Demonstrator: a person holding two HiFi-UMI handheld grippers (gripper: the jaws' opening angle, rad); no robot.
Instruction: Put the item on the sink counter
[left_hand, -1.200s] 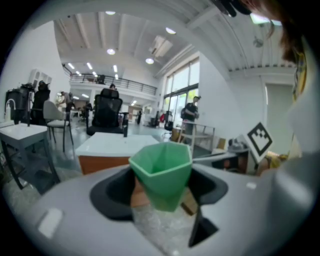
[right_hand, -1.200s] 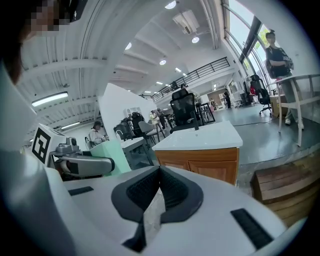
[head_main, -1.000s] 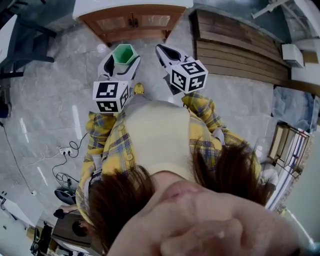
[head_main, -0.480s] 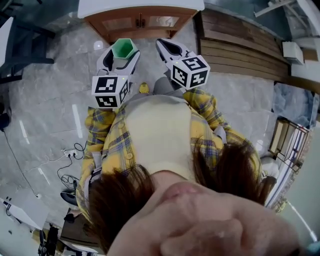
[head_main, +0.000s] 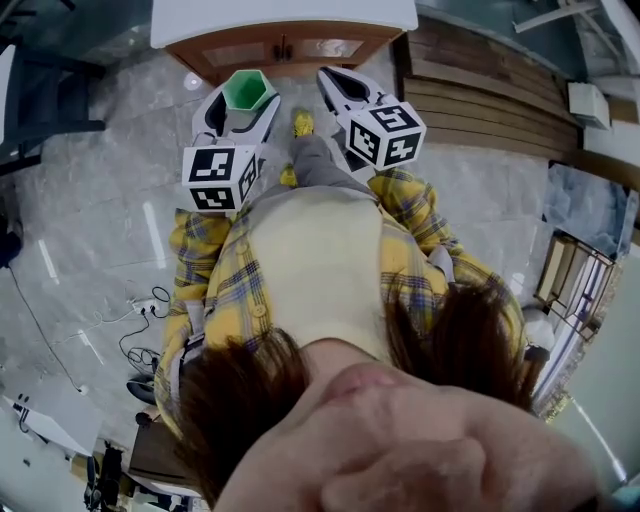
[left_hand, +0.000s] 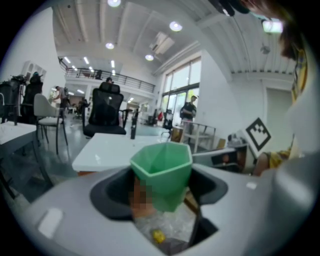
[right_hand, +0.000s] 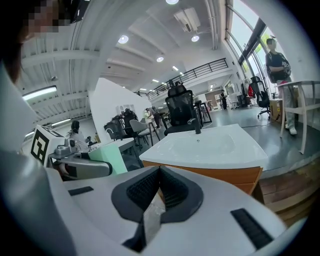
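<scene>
A green faceted cup (head_main: 248, 90) sits between the jaws of my left gripper (head_main: 240, 108), which is shut on it, open end facing forward. In the left gripper view the cup (left_hand: 162, 172) fills the gap of that gripper (left_hand: 161, 197). My right gripper (head_main: 345, 92) is beside it, shut and empty; its ribbed pads (right_hand: 172, 187) meet in its own view. The white sink counter (head_main: 285, 14) on a wooden cabinet (head_main: 280, 48) lies just ahead of both grippers. The basin (right_hand: 205, 145) and a dark faucet (right_hand: 198, 124) show in the right gripper view.
Wooden planks (head_main: 480, 95) lie on the floor to the right of the cabinet. A dark chair (head_main: 50, 95) stands at the left and cables (head_main: 140, 300) trail on the grey floor. A black office chair (left_hand: 105, 112) is behind the counter. A person (right_hand: 277, 65) stands far right.
The person has walked forward: the sink counter has come closer at the top of the head view, and a leg has stepped out. Both grippers hold as before.
</scene>
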